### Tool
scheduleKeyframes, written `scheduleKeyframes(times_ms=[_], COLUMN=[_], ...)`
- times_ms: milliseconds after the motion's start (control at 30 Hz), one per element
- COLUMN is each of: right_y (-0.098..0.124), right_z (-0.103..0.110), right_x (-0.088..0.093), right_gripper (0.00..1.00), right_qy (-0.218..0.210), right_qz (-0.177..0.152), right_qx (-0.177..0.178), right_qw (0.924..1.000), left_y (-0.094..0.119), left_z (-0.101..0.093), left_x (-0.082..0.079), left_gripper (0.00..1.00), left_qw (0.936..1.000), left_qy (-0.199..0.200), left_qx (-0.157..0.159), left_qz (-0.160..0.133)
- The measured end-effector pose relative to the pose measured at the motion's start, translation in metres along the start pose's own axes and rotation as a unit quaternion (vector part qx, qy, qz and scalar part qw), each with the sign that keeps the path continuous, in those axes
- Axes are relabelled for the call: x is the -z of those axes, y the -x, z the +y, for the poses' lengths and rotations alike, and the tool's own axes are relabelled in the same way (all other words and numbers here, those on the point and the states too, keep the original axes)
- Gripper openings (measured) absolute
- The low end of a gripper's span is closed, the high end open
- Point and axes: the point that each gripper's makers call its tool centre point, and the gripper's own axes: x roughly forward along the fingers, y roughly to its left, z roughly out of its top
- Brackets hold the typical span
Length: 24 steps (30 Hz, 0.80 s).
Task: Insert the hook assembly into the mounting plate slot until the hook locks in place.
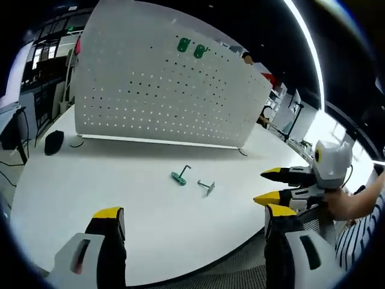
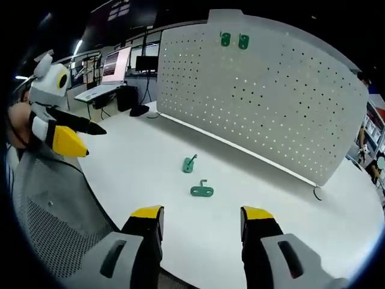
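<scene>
White table (image 1: pixel 120 180), upright pegboard (image 1: pixel 156 90), two green hooks (image 2: pixel 190 164) lying, probably office behind.

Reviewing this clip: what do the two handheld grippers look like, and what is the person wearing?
Both the left gripper and right gripper have grey bodies with a dark slot, black jaws and yellow tips. Seen from the opposite view, each carries a pale grey housing behind the jaws. The person wears a striped sleeve, dark and white.

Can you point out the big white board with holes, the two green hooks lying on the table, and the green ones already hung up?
Pegboard (image 1: pixel 150 90): left gripper view, middle of its face.
Nearer loose hook (image 2: pixel 202 191): right gripper view, its green base.
Farther loose hook (image 2: pixel 189 164): right gripper view, its base.
Hung hooks (image 2: pixel 234 40): right gripper view, between the pair.
</scene>
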Motion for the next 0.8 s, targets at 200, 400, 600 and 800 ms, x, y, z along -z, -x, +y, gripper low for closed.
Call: scheduleKeyframes(times_ms=[200, 400, 600, 800], right_y=[-0.023, -0.06, -0.092, -0.119], right_z=[0.009, 0.035, 0.044, 0.049], right_x=[-0.018, -0.032, -0.045, -0.044], right_gripper=[0.44, 0.35, 0.33, 0.33], right_qy=[-0.022, -0.016, -0.038, -0.071], right_qz=[-0.004, 0.004, 0.004, 0.018], right_qx=[-0.024, -0.062, -0.074, -0.082], right_qw=[0.9995, 0.9979, 0.9965, 0.994], left_y=[-0.001, 0.004, 0.004, 0.004], left_z=[0.0, 0.005, 0.006, 0.006], left_x=[0.003, -0.001, 0.001, 0.002], left_gripper=[0.99, 0.98, 0.98, 0.97], left_qw=[0.9999, 0.9996, 0.9995, 0.9994], left_qy=[0.01, 0.027, 0.03, 0.034], left_qx=[0.005, 0.003, 0.004, 0.005], left_qz=[0.009, -0.005, 0.0, 0.003])
